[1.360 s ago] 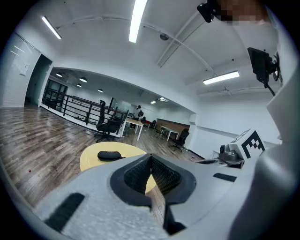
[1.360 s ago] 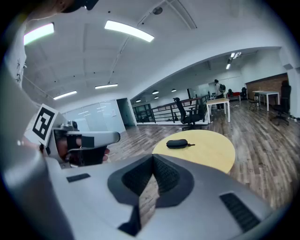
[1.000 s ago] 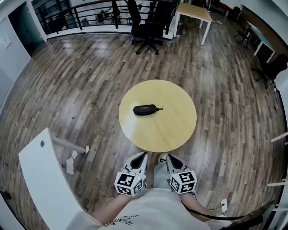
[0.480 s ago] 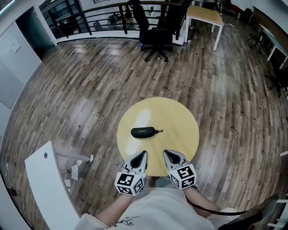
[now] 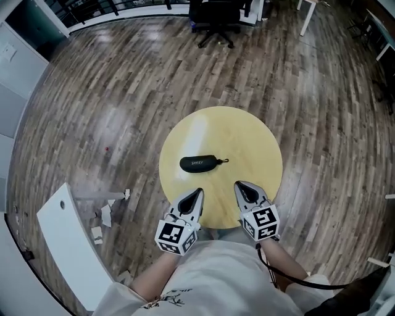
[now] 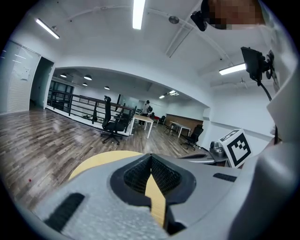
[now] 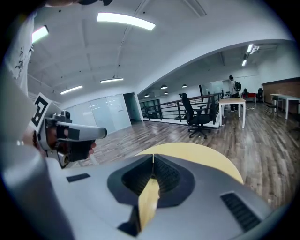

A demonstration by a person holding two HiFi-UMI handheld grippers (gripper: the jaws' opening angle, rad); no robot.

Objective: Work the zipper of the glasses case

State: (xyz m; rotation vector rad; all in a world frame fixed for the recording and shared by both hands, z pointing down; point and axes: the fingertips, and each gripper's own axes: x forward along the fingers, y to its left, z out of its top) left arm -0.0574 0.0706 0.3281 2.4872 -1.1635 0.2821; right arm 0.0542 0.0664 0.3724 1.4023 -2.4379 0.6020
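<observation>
A black zipped glasses case (image 5: 199,163) lies on the round yellow table (image 5: 247,142), left of its middle, with its zipper pull (image 5: 224,161) pointing right. My left gripper (image 5: 199,193) hovers over the table's near edge, just below the case, jaws shut and empty. My right gripper (image 5: 239,185) is beside it to the right, also shut and empty. In the left gripper view the left gripper's tips (image 6: 151,157) meet above the tabletop (image 6: 96,161). The right gripper view shows the right gripper (image 7: 153,157) closed over the table (image 7: 201,154). The case is hidden in both gripper views.
A white board (image 5: 65,244) leans on the wooden floor at the lower left, with paper scraps (image 5: 103,216) near it. A black office chair (image 5: 216,18) stands at the far top. A cable (image 5: 296,285) trails from my right wrist. A railing (image 6: 79,108) lines the far side.
The table and case have come closer and lower in the head view as I stepped up. Both grippers now reach over the table's near edge, still shut.
</observation>
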